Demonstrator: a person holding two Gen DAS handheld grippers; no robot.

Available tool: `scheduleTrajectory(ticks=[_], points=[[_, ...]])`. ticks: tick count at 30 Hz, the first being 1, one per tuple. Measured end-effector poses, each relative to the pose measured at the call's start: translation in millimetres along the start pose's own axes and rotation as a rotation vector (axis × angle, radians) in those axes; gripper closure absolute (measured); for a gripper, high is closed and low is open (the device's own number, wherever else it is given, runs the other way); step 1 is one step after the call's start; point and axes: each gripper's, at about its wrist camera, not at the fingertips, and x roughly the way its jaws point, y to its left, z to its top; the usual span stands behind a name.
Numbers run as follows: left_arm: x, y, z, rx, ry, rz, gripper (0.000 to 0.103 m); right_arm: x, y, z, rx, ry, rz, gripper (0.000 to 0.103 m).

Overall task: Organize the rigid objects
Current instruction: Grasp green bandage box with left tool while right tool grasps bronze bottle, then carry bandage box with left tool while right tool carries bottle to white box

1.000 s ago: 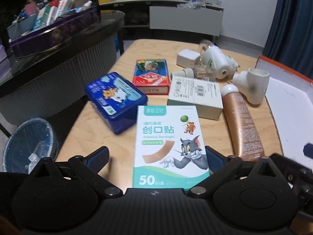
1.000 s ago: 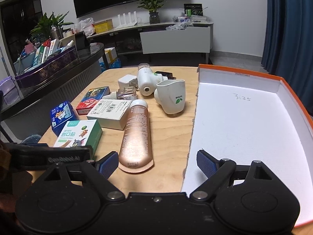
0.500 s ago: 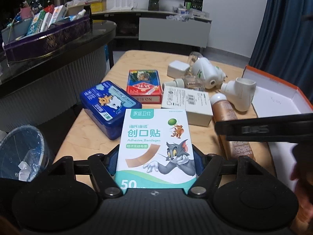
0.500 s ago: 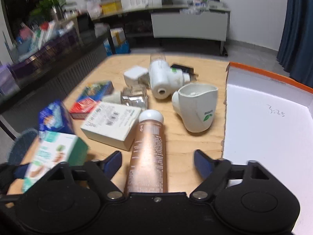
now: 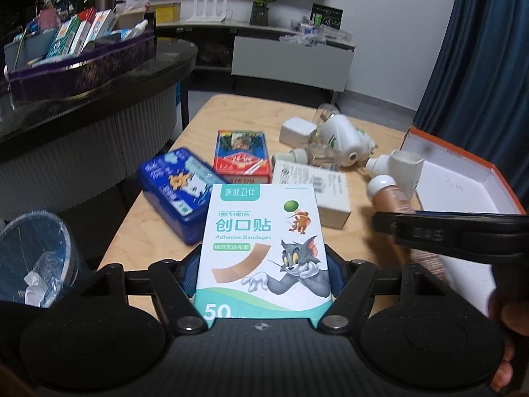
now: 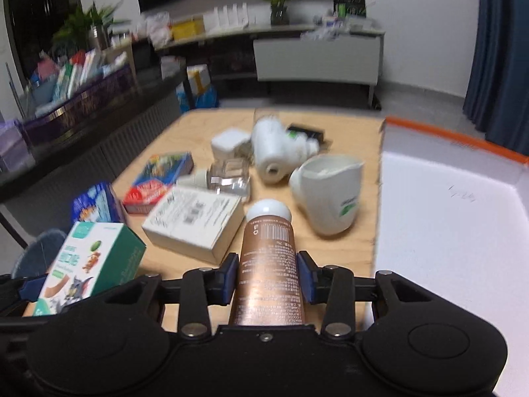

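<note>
Right hand-held gripper (image 6: pixel 268 276), closing, hides copper tube's (image 6: pixel 268 264) base.

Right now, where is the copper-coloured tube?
In the right wrist view the copper tube lies lengthwise between the closing right gripper pads, white cap pointing away, between the white barcode box and the orange-rimmed tray.

My left wrist camera sits low behind its fingers, tilted down across the wooden table (image 5: pixel 158 231) toward the far wall, close over the bandage box (image 5: pixel 264 248). My right wrist camera looks the same way from further right, close over the brown tube (image 6: pixel 267 264). Both share the table clutter, the bandage box and the orange-edged tray (image 6: pixel 446 231).
</note>
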Motion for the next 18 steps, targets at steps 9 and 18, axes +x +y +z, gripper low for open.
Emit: scheduleTrajectory(ticks=[9,18], points=[[-13.2,-22.8,14.3,0.034,-0.042,-0.045,0.032,-52.7,-25.4,10.9,0.037,-0.137,0.001,0.056],[-17.3,-70.7,37.2,0.094,-0.075,-0.129,0.032,-93.7,-75.6,7.2,0.106,-0.196,-0.088,0.056]])
